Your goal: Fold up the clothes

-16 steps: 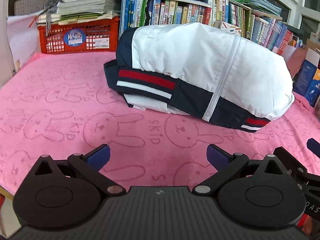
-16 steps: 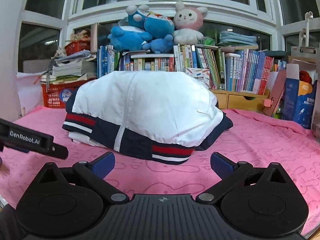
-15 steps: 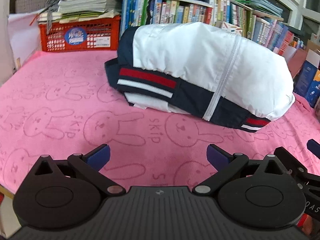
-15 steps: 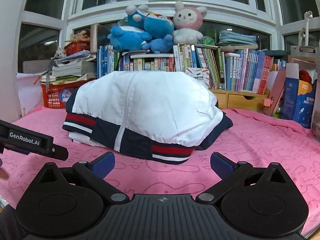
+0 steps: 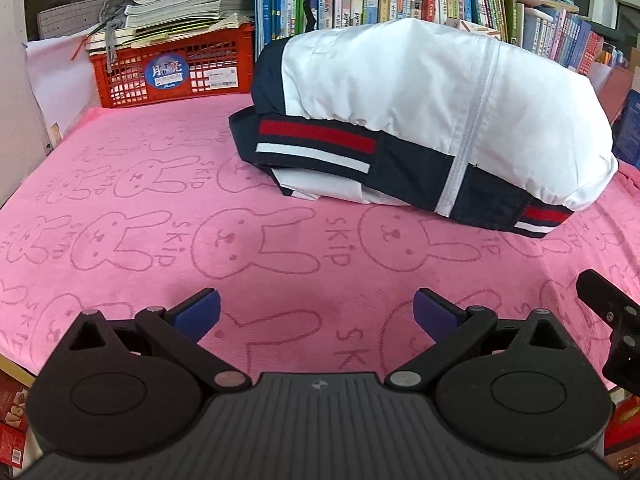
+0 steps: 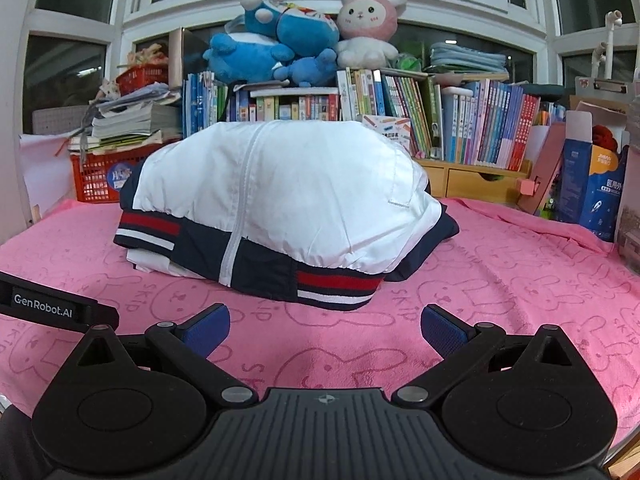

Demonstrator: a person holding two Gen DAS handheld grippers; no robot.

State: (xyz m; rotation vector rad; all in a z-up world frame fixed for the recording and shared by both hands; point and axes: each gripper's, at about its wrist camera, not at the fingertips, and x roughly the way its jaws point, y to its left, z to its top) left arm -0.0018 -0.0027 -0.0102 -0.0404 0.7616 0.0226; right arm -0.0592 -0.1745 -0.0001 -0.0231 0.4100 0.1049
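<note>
A white and navy jacket (image 5: 432, 96) with red and white stripes lies folded in a puffy bundle on the pink bunny-print towel (image 5: 160, 216). It also shows in the right wrist view (image 6: 288, 196), in the middle of the towel (image 6: 520, 280). My left gripper (image 5: 316, 312) is open and empty, low over the towel, well short of the jacket. My right gripper (image 6: 326, 330) is open and empty, just in front of the jacket's striped hem. The left gripper's body shows at the left edge of the right wrist view.
A red crate (image 5: 172, 72) with stacked papers stands at the back left. A row of books (image 6: 400, 112) with plush toys (image 6: 304, 36) on top lines the back. Blue boxes (image 6: 592, 188) stand at the right edge.
The left wrist view has shifted slightly; the jacket sits a touch further right and lower in it. The jacket and the right gripper have not moved.
</note>
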